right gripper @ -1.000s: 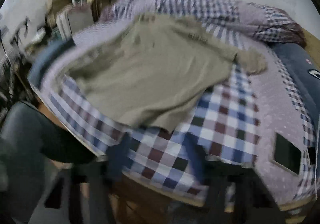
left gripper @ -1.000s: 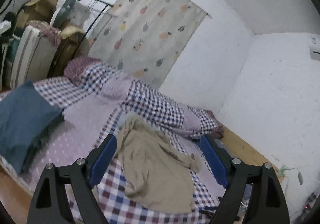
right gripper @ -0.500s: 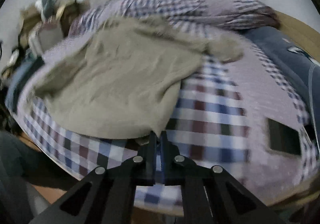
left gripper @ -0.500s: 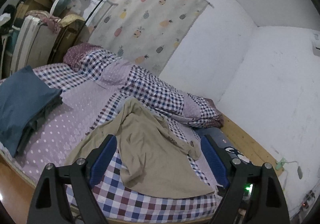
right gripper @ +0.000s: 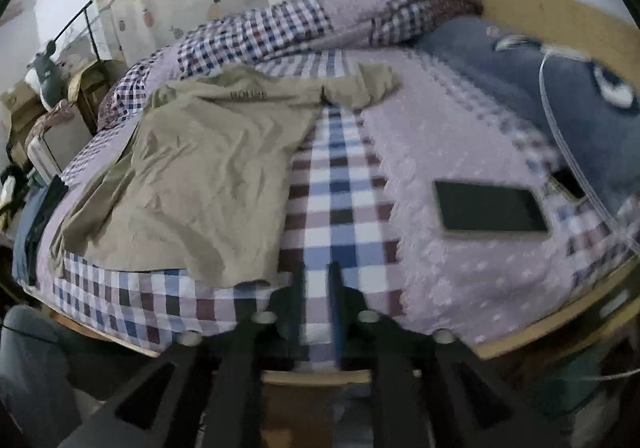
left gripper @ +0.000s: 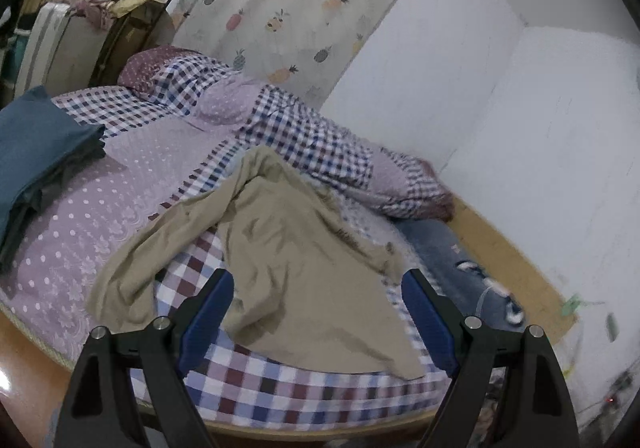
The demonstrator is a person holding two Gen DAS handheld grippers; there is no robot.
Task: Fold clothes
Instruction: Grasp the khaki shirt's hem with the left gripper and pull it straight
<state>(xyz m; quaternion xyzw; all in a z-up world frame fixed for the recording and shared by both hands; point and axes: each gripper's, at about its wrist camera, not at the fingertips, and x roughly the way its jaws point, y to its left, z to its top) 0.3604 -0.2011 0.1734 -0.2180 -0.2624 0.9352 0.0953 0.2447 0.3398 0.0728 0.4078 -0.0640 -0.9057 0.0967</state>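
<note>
Khaki shirt (left gripper: pixel 296 268) lies crumpled and unfolded on the bed (left gripper: pixel 120 200), over the checked strip of the bedspread, near the front edge. Left gripper (left gripper: pixel 318 304) above the bed edge: fingers wide apart, holding nothing. Right gripper (right gripper: pixel 316 288) beside the shirt's lower corner: fingers narrowly parted, empty, blurred. Dark phone (right gripper: pixel 490 208) lies well right of the shirt. Folded blue clothes (left gripper: pixel 36 152) sit at the bed's left.

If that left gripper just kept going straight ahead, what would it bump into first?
Most likely the tan shirt lying rumpled on the bed: it fills the gap between the open left gripper fingers. Depth is hard to judge.
</note>
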